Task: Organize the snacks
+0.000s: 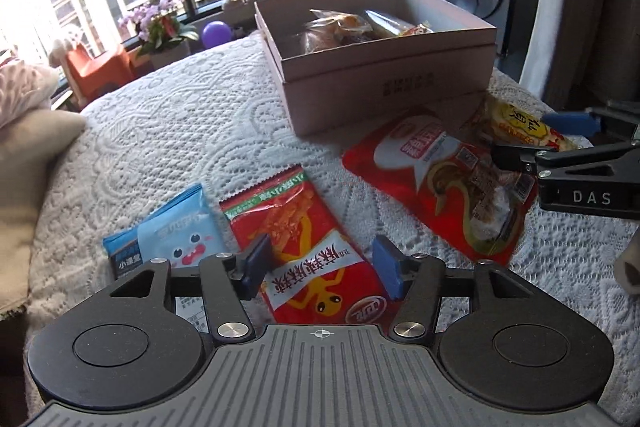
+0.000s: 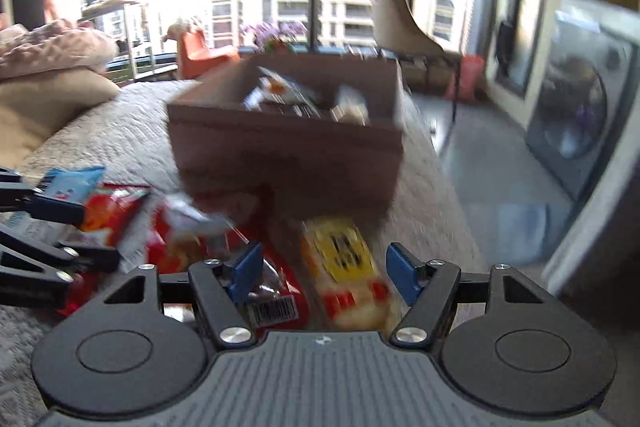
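A pink box (image 1: 384, 83) sits at the far side of a bed covered with a white lace bedspread (image 1: 180, 131), and it holds several wrapped snacks (image 1: 360, 27). Four packets lie loose on the bedspread, nearer than the box. A blue packet (image 1: 168, 231) is at the near left. Just to its right is a red packet (image 1: 308, 251). A larger red pouch (image 1: 444, 179) lies right of that, and a yellow packet (image 1: 516, 127) lies far right, close to the box. The left gripper (image 1: 320, 267) hovers over the red packet, fingers apart, gripping nothing. The right gripper (image 2: 326, 275) hovers over the yellow packet, fingers apart and empty; that view is blurred.
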A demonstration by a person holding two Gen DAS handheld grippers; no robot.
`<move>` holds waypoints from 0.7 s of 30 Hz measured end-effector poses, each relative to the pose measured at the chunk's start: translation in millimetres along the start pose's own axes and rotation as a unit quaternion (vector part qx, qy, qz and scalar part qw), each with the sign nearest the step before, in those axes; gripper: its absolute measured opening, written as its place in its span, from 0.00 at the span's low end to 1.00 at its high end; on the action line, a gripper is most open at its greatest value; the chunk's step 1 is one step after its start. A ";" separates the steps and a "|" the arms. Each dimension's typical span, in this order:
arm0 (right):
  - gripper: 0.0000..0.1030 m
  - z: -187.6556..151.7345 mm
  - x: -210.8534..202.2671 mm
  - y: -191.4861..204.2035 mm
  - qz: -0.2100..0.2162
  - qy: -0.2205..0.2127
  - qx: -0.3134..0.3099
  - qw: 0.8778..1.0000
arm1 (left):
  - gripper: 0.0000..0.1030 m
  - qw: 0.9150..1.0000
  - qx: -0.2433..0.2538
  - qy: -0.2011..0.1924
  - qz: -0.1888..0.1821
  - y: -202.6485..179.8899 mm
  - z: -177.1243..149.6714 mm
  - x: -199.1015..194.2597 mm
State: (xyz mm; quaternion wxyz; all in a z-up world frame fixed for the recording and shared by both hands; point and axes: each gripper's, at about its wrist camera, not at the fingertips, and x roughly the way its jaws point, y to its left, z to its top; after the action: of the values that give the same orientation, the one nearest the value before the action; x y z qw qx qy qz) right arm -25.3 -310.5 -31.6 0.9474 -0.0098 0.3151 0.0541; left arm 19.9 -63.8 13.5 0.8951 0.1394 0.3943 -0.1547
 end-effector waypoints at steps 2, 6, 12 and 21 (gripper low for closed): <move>0.68 -3.2 0.1 -8.6 0.010 -0.001 0.030 0.999 | 0.62 1.000 -0.005 0.001 -0.003 -0.3 0.7 0.8; 0.71 -4.4 3.2 -16.0 0.013 0.002 0.051 0.999 | 0.65 1.000 -0.011 0.004 -0.012 6.4 1.3 0.3; 0.71 -6.3 5.3 -14.8 0.006 0.001 0.058 0.998 | 0.71 0.998 -0.062 0.017 0.001 42.3 -14.2 -1.2; 0.72 -5.9 6.8 -15.2 0.006 0.005 0.065 0.998 | 0.76 0.996 -0.089 0.003 -0.024 48.9 -7.3 7.9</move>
State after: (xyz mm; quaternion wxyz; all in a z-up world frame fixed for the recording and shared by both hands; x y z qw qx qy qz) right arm -21.7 -325.2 -40.6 0.9440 0.0529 0.3232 0.0393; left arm 39.0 -17.7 9.0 0.8989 0.0499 0.4124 -0.1397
